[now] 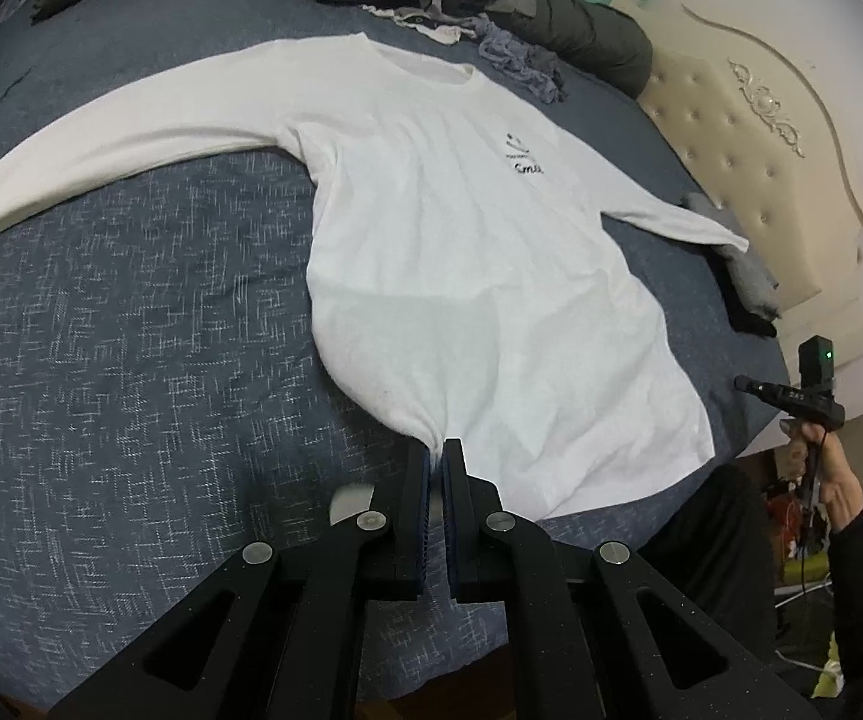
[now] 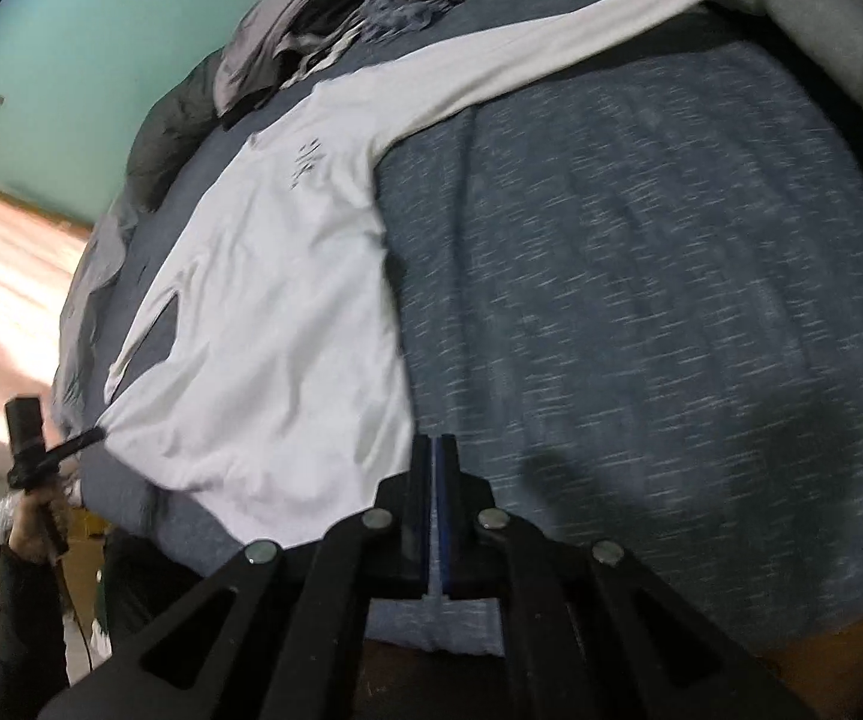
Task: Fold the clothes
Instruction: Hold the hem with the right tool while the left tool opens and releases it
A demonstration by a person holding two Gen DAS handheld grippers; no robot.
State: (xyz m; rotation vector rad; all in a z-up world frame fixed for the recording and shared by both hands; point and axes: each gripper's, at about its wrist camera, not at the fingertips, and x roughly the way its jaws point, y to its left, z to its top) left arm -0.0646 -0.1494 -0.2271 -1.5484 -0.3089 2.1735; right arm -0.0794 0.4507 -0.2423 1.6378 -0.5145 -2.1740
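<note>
White long-sleeve shirt (image 1: 479, 276) spread flat mid-frame on bed (image 1: 131, 330); left gripper (image 1: 436, 450) pinches hem corner taut, right gripper (image 2: 436, 444) clenched, holding nothing.

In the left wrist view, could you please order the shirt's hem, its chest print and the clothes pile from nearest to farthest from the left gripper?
From the left gripper:
1. Hem, pinched between the jaws.
2. Chest print, mid-shirt, slightly right.
3. Clothes pile, at the bed's far edge.

We see our right gripper (image 2: 433, 450), jaws pressed together, just beside the hem of the white long-sleeved cotton shirt (image 2: 263, 324) spread on the blue-grey flecked bedspread (image 2: 641, 300).
</note>
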